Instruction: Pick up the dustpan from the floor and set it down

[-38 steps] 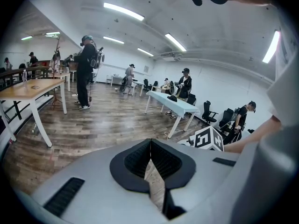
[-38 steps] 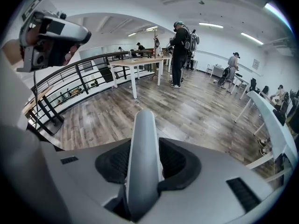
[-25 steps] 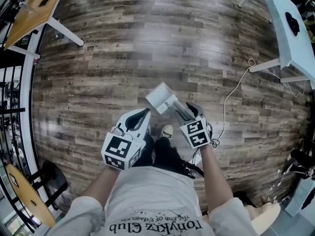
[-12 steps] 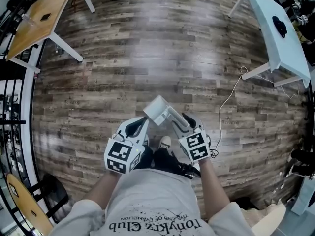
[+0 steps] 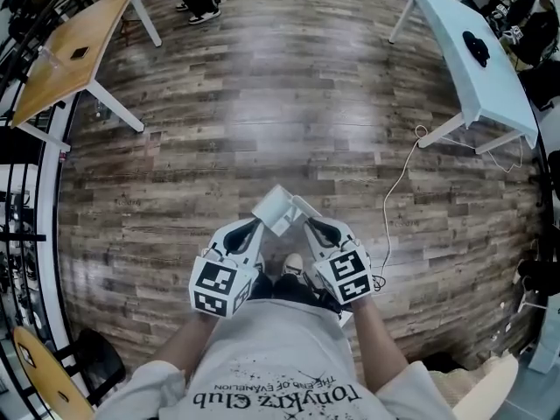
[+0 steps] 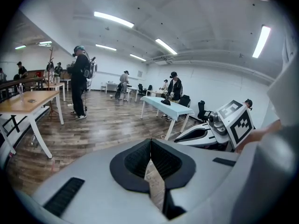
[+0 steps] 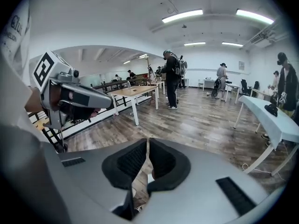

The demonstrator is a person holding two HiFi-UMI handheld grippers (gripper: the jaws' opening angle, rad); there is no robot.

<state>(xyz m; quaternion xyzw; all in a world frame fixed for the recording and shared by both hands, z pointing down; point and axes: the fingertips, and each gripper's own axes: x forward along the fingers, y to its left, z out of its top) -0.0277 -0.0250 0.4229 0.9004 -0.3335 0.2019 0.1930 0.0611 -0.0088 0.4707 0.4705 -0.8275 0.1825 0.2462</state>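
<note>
Grip, left: your left gripper (image 6: 150,143) is clamped on a thin pale strip (image 6: 154,183).
Grip, right: your right gripper (image 7: 147,143) has just been closing; pads (image 7: 131,160) almost meet, nothing between them.
Ahead: the dustpan (image 5: 276,210) sits just beyond both tips, between them.

Wood-plank floor (image 5: 262,103), seen from above. At the right, a thin white cable (image 5: 386,221) is laid across the planks in loose curves. A wooden desk (image 5: 96,24) is stood on white legs at the upper left, and a pale blue desk (image 5: 451,24) at the upper right. A small dark object (image 5: 477,49) is carried on the pale blue desk. A person's shoes (image 5: 206,14) are planted on the planks at the top edge.
</note>
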